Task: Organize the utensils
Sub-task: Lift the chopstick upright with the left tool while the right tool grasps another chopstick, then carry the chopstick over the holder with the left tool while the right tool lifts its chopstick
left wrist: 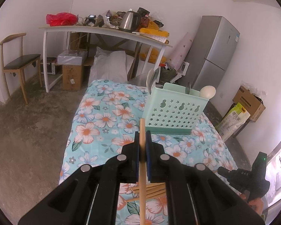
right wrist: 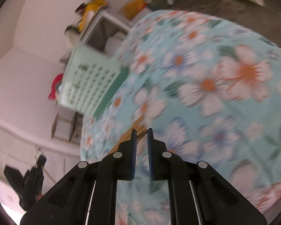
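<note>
Chopsticks are your concern, so begin with the left wrist view. Your left gripper [left wrist: 142, 140] is clamped on a single chopstick [left wrist: 142, 161], whose long axis runs from six to twelve o'clock, its tip rising past the pads. Behind the fingers, at about six o'clock, a loose bundle of chopsticks [left wrist: 149, 189] lies crosswise on the floral cloth [left wrist: 103, 116]. The green perforated holder [left wrist: 175, 112] stands at roughly one o'clock from the held tip, near but apart from it. In it you can see a white spoon [left wrist: 149, 80] at its far left corner, a dark handle, and a pale round end [left wrist: 207, 91] at the right; which compartment each occupies is hidden. Your right gripper [left wrist: 241, 176] shows at four o'clock, low on the cloth's edge.

In the right wrist view everything is smeared. Your right gripper [right wrist: 142, 131] has its jaws slightly apart, nothing between them, pads pressing nothing. The wooden sticks [right wrist: 129, 135] lie just ahead at eleven o'clock, running diagonally. The holder [right wrist: 90, 82] sits well off at ten o'clock.

Judging by this, the left hand is nearer the holder, and its stick already points roughly that way.
</note>
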Tool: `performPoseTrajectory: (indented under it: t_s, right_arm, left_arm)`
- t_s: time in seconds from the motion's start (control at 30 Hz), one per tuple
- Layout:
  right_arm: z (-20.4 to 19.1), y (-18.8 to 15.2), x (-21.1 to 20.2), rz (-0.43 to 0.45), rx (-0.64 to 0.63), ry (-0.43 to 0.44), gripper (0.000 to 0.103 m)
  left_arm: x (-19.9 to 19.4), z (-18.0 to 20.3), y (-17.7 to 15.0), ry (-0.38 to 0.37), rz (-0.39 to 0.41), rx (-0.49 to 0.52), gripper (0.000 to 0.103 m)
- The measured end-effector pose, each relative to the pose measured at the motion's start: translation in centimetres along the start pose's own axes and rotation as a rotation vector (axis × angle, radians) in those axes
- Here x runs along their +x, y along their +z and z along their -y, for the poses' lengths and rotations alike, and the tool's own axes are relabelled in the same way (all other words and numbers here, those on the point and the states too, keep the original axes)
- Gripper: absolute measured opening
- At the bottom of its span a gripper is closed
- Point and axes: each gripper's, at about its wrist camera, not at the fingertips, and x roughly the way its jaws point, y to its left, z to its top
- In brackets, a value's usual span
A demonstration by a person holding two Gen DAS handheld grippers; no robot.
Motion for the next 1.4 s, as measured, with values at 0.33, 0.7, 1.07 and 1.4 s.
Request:
performPoseTrajectory:
  t_s: [0.33,0.7,1.07,1.4]
  right_arm:
    - [1.1,-1.1,-0.3,-0.027,0.047,0.0,0.034]
    - [0.4,-1.0,1.3,-0.016,0.057,-0.011,0.031]
    - [0.9,-0.8,0.7,0.029,0.067,0.002,0.015]
    - [-2.3,-0.3,-4.3,0.148,-0.073,0.073,0.01]
  left_arm:
    - [0.0,0.1,0.1,-0.001,0.0,0.0,0.005]
    - [0.6,0.9,-0.1,0.0,-0.019,-0.005,0.005]
    - [0.9,0.4,0.0,0.014,-0.021,-0.02,0.005]
    - [0.2,1.2,1.2,0.018,-0.012,-0.015,0.005]
